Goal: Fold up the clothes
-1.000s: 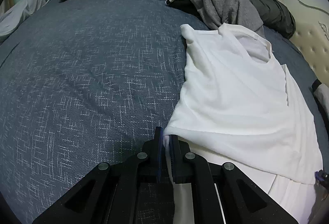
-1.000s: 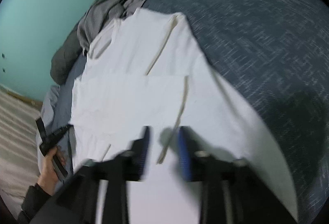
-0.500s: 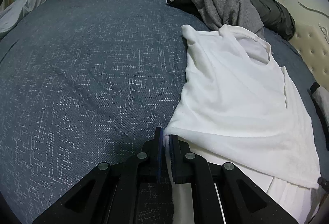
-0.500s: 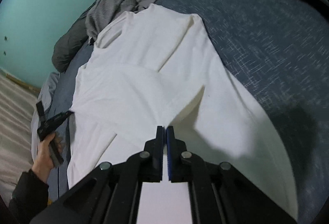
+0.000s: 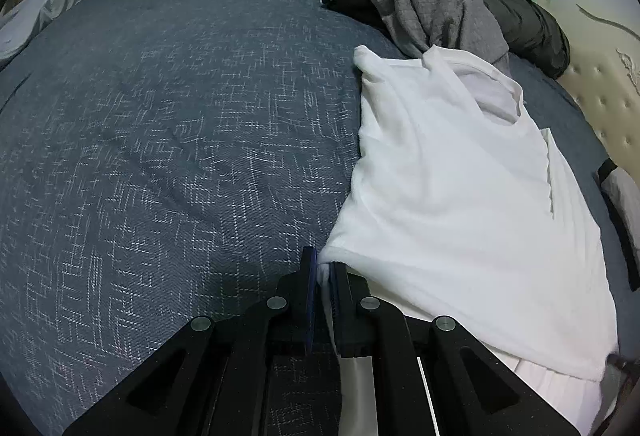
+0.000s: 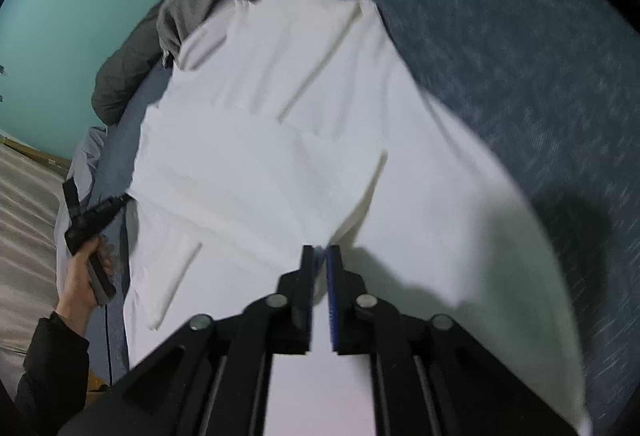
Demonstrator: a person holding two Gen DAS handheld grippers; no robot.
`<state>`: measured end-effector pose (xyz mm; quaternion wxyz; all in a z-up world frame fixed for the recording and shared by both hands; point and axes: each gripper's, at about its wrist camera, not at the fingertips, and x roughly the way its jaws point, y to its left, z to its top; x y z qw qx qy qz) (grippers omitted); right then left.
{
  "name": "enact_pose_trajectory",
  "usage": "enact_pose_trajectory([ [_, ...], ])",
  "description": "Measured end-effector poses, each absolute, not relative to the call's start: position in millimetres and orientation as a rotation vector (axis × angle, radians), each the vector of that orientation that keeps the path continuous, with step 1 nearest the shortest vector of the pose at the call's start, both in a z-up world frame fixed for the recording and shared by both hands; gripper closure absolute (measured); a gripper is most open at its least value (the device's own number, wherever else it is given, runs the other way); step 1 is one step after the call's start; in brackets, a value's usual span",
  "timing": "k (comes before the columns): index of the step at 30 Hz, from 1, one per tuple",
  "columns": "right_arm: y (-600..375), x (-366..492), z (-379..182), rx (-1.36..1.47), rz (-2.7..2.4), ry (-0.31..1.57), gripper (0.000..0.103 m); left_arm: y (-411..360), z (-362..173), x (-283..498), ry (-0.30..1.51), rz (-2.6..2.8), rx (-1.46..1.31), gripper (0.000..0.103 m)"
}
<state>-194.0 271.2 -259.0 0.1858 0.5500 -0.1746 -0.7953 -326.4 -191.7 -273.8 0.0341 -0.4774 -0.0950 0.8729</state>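
Left gripper [image 5: 324, 268] pinching white T-shirt [image 5: 452, 196] hem; right gripper [image 6: 320, 256] opening around a fold. Risk: released fold slumping, layers skewing under one-sided tension.

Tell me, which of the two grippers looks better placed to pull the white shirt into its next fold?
Left, probably. The left gripper is shut on the white shirt's edge, ready to carry it. The right gripper's jaws are opening over the shirt's middle, with only a little cloth between them.
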Motion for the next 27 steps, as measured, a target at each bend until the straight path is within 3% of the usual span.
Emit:
enact_pose_trajectory([
  [2, 273.8, -204.4, -256.4, 1.534, -2.260, -0.490, 0.074, -191.8, -273.8, -325.8, -0.294, 2.683, -1.468, 0.096],
  [10, 275.4, -243.3, -276.9, 1.591, -2.301, -0.489, 0.074, -191.5, -274.5, -325.2, -0.293, 2.680, -1.471, 0.096],
  [12, 271.7, -244.2, -278.3, 1.602, -2.312, -0.451, 0.092, -191.2, -274.7, -325.4, -0.292, 2.679, -1.470, 0.096],
  [14, 268.0, -243.2, -277.0, 1.601, -2.323, -0.410, 0.100, -189.5, -274.5, -324.2, -0.299, 2.684, -1.472, 0.096],
  [27, 282.5, -231.8, -276.4, 1.574, -2.400, -0.414, 0.102, -194.9, -277.4, -322.6, -0.367, 2.671, -1.469, 0.096],
])
